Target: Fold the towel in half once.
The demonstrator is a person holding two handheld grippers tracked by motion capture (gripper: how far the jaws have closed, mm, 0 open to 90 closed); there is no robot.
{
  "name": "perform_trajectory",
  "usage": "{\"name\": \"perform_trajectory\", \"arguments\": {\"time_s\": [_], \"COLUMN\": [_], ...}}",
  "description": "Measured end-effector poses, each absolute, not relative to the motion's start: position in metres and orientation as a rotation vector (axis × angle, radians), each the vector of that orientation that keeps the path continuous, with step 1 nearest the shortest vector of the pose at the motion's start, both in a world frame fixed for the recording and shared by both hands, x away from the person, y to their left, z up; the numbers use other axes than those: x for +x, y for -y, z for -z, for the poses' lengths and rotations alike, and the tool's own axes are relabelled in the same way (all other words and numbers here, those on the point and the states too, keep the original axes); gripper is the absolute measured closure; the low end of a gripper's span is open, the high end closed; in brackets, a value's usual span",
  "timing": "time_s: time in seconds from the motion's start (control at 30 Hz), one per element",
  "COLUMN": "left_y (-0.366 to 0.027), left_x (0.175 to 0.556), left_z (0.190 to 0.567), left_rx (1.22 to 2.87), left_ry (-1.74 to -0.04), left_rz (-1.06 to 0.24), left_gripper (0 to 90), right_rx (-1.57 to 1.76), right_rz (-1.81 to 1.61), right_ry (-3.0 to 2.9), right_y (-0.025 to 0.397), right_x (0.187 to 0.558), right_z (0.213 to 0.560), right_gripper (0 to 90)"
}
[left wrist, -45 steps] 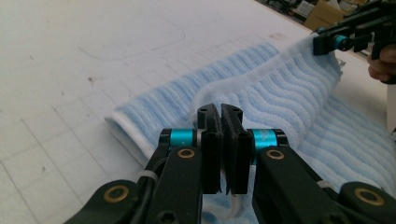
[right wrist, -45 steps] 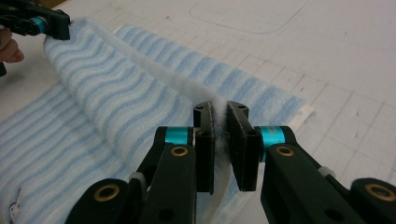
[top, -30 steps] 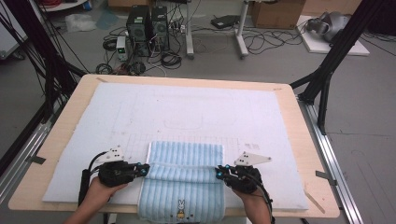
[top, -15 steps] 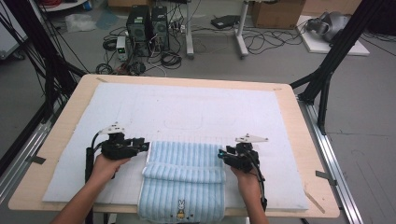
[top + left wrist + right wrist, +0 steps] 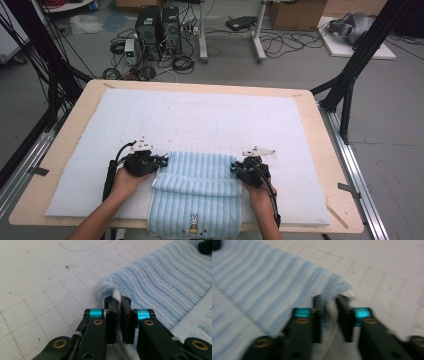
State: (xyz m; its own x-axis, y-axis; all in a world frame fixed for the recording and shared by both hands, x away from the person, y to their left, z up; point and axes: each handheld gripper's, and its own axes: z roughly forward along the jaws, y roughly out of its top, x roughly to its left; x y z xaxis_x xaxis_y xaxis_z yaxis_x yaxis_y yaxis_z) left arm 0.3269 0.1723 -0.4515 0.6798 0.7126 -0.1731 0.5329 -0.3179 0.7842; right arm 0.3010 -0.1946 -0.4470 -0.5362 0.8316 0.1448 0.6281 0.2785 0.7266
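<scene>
A light blue ribbed towel (image 5: 200, 175) with a small rabbit print lies at the near edge of the white mat (image 5: 210, 120), its front part hanging over the table edge. My left gripper (image 5: 161, 161) is shut on the towel's far left corner (image 5: 110, 286). My right gripper (image 5: 235, 169) is shut on the far right corner (image 5: 337, 285). Both corners are carried over the towel, so a folded layer lies across its middle. A hand holds each gripper from below.
The wooden table (image 5: 75, 115) carries the mat, with bare mat beyond and beside the towel. Black frame legs (image 5: 350, 75) stand at the right and left. Computers and cables (image 5: 160, 30) lie on the floor behind the table.
Both grippers have moved away from the near edge toward the far side, pulling the towel's gripped edge with them. The folded layer now lies farther up the mat.
</scene>
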Motion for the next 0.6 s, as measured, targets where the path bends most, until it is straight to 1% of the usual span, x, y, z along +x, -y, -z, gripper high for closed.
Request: {"name": "perform_trajectory", "arguments": {"time_s": [0.1, 0.23, 0.3, 0.33, 0.53, 0.6], "left_y": [-0.177, -0.179, -0.18, -0.182, -0.182, -0.183], "left_x": [0.333, 0.343, 0.35, 0.355, 0.384, 0.394], "left_z": [0.453, 0.448, 0.446, 0.445, 0.438, 0.436], "left_rx": [1.951, 1.924, 1.875, 1.85, 1.828, 1.819], "left_ry": [-1.02, -1.018, -1.031, -1.034, -1.023, -1.035], "left_rz": [-0.198, -0.222, -0.23, -0.236, -0.271, -0.261], "left_gripper": [85.2, 85.2, 85.2, 85.2, 85.2, 85.1], "right_rx": [1.33, 1.328, 1.308, 1.313, 1.322, 1.329], "right_rz": [-1.126, -1.118, -1.099, -1.102, -1.12, -1.121], "right_ry": [-2.291, -2.26, -2.25, -2.237, -2.174, -2.155], "right_y": [0.195, 0.194, 0.192, 0.191, 0.189, 0.189], "right_x": [0.303, 0.31, 0.317, 0.321, 0.354, 0.362], "right_z": [0.447, 0.446, 0.444, 0.442, 0.431, 0.428], "right_gripper": [84.7, 84.7, 84.7, 84.7, 84.4, 84.3]}}
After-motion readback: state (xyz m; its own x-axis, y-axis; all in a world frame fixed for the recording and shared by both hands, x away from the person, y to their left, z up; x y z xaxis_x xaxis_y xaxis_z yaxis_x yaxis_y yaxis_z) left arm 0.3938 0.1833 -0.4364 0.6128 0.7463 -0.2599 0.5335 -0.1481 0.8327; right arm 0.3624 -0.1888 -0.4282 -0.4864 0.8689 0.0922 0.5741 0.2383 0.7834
